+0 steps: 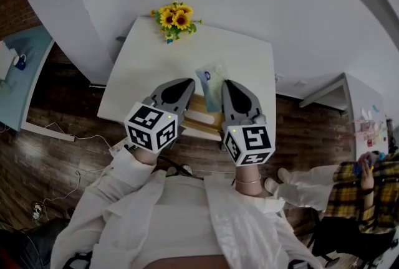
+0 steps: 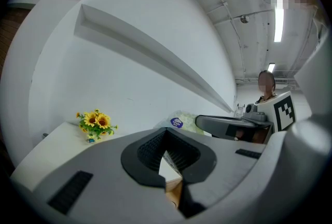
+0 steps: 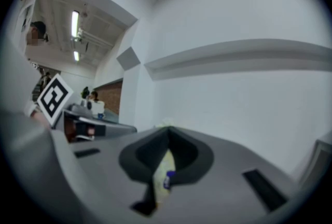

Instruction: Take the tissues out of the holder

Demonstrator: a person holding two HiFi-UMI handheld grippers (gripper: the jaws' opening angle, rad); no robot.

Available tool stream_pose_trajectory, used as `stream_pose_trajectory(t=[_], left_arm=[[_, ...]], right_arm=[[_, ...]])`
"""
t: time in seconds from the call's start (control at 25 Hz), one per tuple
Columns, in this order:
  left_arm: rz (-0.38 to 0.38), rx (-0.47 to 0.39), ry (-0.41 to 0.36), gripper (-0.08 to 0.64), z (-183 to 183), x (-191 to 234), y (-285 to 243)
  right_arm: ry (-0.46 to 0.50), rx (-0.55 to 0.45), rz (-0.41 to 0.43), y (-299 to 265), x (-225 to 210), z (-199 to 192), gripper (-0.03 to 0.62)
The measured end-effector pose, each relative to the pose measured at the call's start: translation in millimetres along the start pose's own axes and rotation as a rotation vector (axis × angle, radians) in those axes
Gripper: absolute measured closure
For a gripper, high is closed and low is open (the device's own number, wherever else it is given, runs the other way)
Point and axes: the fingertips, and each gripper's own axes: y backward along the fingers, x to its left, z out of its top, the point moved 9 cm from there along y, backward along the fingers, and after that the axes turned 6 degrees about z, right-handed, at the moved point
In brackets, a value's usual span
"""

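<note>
A soft tissue pack with a blue label sits between the two gripper tips, just past a wooden holder at the near edge of the white table. My right gripper has its jaws together at the pack's right edge. In the right gripper view the pack shows in the gap behind the closed tips. My left gripper is shut and holds nothing, just left of the pack. Its own view shows the pack beside the right gripper, and a strip of the wooden holder below.
A bunch of artificial sunflowers stands at the table's far edge, against the white wall. A grey desk stands to the right, and a person in a plaid shirt sits near it. A teal table stands at the left, with cables on the wooden floor.
</note>
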Motion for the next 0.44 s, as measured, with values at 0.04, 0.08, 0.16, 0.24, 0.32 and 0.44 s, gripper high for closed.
stream_pose_trajectory(t=[0.04,0.08,0.16,0.24,0.32,0.44], left_arm=[[-0.001,0.001,-0.001,0.543,0.3,-0.3,-0.4],[-0.002,0.001,-0.003,0.543,0.7,-0.7,-0.6],[-0.002,0.003,-0.009,0.543,1.3,-1.3,-0.5],[-0.003,0.005,-0.012,0.542,1.1,-1.3,-0.2],[-0.006,0.010,-0.009,0.542,-0.1,-1.4,0.2],[-0.015,0.019,-0.003,0.543,-2.5,-1.7,1.5]], right_arm=[[0.000,0.002,-0.001,-0.5,-0.1,-0.1,0.583],[0.000,0.002,-0.001,-0.8,-0.1,-0.1,0.583],[-0.004,0.003,0.001,-1.0,0.6,-0.5,0.581],[-0.009,0.006,0.005,-1.4,1.6,-1.1,0.582],[-0.013,0.008,0.009,-1.9,2.4,-1.3,0.581],[-0.014,0.012,0.016,-2.5,3.5,-1.1,0.582]])
